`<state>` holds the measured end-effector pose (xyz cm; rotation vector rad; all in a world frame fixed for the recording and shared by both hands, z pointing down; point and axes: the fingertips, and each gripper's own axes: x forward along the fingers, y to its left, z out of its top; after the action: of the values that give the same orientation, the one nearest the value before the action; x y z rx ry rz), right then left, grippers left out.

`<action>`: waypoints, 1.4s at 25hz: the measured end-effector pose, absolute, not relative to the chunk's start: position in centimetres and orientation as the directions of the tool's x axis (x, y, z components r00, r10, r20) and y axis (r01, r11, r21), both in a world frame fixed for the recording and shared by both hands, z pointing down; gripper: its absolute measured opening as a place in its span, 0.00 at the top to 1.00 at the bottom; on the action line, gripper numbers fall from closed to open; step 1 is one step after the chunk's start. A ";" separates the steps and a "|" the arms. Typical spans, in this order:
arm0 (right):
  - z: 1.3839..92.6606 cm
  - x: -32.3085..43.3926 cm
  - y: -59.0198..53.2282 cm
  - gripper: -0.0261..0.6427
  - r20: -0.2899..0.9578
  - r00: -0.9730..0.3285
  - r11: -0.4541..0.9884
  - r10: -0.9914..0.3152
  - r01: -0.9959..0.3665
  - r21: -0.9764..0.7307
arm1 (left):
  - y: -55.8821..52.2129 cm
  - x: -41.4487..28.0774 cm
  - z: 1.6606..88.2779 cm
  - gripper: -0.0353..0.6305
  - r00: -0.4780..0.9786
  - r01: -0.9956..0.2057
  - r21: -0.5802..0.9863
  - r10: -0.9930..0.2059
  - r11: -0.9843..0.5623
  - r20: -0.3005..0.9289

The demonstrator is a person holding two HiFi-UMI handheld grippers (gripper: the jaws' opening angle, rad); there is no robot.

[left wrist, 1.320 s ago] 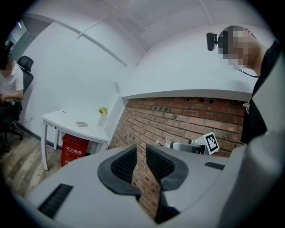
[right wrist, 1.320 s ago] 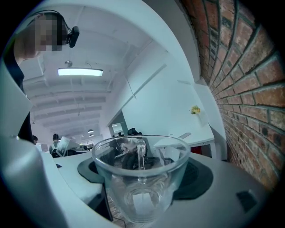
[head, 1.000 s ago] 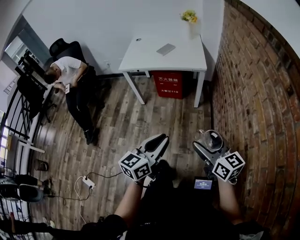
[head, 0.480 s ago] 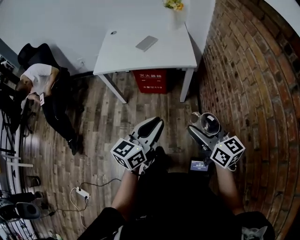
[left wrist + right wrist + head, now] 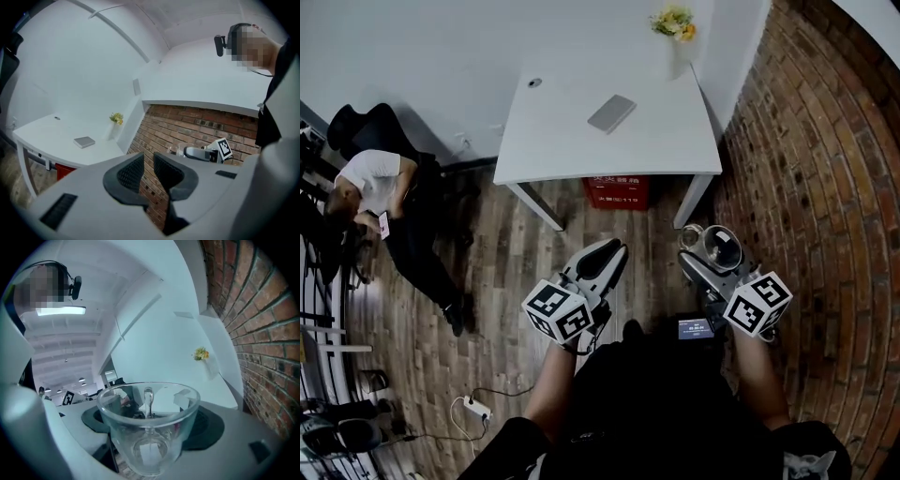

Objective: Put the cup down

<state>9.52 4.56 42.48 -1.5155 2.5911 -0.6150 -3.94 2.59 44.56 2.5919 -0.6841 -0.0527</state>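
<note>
Right claw (image 5: 152, 423) clamps the glass cup (image 5: 149, 441), left claw (image 5: 149, 165) closed empty; head view shows it short of the table (image 5: 572, 131).

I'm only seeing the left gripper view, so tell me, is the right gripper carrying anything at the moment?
Observer: Yes. The right gripper is shut on a clear glass cup with a handle.
Operator: Anything inside it?
Observer: It looks empty in the right gripper view; only reflections show through the glass.
Operator: Is it above the table?
Observer: No. In the head view it hangs over the wooden floor, short of the near edge of the white table.
</note>
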 end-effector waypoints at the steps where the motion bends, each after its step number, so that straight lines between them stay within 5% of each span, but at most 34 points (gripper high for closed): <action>1: 42.8 9.5 3.6 0.33 0.137 -0.512 0.432 -0.848 -0.817 -0.382 | 1.8 -3.9 44.8 0.86 0.877 -0.458 0.441 -0.474 -0.771 0.081; 22: 46.1 13.0 -26.3 0.33 0.129 -0.673 0.560 -0.728 -0.693 -0.454 | -25.5 1.0 45.3 0.86 0.794 -0.581 0.426 -0.597 -0.693 0.113; 35: 48.4 13.5 -34.0 0.33 0.171 -0.709 0.558 -0.685 -0.660 -0.502 | -32.5 1.2 47.0 0.86 0.756 -0.618 0.474 -0.640 -0.627 0.139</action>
<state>13.52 -34.03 48.41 -1.1804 2.7338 -0.8524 1.21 -32.53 47.00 2.4496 -0.9478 -0.0579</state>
